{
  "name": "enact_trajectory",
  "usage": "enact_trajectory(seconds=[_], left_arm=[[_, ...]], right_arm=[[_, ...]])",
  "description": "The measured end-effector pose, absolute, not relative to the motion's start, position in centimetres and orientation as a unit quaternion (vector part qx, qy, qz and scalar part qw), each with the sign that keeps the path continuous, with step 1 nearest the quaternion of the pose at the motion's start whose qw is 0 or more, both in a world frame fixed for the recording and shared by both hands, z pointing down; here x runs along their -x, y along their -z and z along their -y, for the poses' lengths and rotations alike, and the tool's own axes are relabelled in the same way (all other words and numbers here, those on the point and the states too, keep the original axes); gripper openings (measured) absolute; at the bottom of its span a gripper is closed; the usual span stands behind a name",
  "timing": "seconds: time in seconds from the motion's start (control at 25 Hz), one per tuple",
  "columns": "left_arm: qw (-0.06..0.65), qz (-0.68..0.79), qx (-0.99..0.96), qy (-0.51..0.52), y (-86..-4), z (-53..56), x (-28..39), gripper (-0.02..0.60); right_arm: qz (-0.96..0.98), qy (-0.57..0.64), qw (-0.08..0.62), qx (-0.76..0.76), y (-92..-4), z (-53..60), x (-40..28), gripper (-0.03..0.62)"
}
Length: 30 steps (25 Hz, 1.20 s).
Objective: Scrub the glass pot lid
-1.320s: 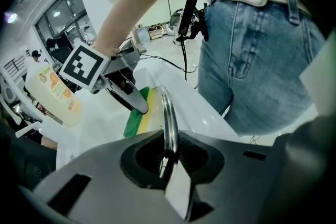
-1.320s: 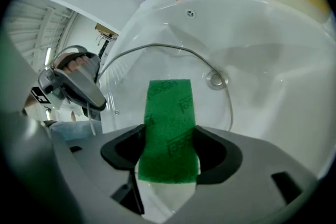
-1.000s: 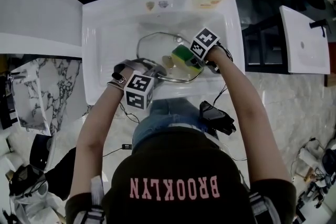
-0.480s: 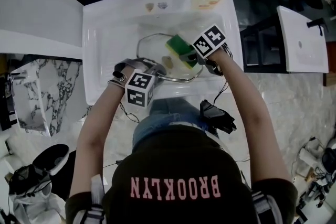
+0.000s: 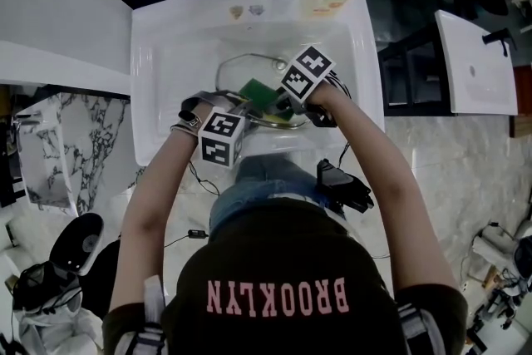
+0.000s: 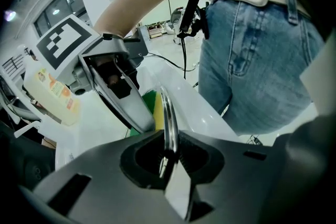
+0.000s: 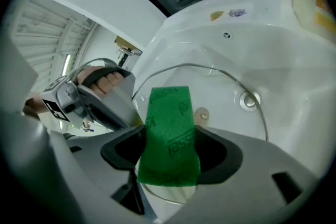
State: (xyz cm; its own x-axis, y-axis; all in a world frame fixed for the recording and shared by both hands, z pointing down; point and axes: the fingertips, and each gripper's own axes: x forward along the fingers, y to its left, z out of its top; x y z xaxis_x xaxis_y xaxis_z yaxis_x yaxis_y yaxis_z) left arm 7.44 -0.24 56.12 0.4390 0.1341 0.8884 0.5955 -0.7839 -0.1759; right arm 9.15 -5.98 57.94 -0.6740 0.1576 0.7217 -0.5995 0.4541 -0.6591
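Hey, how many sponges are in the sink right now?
1. The green sponge is clamped in the right gripper, over the glass pot lid that the left gripper holds by its rim in the sink. Another could be hidden under the arms.

Left claw (image 6: 168, 152), right claw (image 7: 169, 150), both clenched.

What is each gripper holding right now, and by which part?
Left gripper: the glass pot lid, pinched at its metal rim. Right gripper: the sponge, clamped across its two sides, green face showing.
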Motion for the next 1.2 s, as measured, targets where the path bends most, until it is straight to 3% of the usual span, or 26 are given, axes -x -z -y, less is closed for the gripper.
enact_trajectory(seconds=[0.44,0.76,1.2], left_arm=[[0.238,0.222,0.81,0.488,-56.3,0.3,-7.2,0.044],[0.232,0.222,0.811,0.488,-56.3,0.1,-7.3,0.046],[0.225,0.225,0.813,0.487,-56.2,0.0,-7.4,0.048]], right_arm=[[0.794,-0.465,0.345,-0.188,-58.0,6.4,-9.2,0.281],[0.779,-0.46,0.394,-0.161,-59.7,6.6,-10.1,0.276],[0.751,-0.498,0.411,-0.141,-62.8,7.8,-11.8,0.273]])
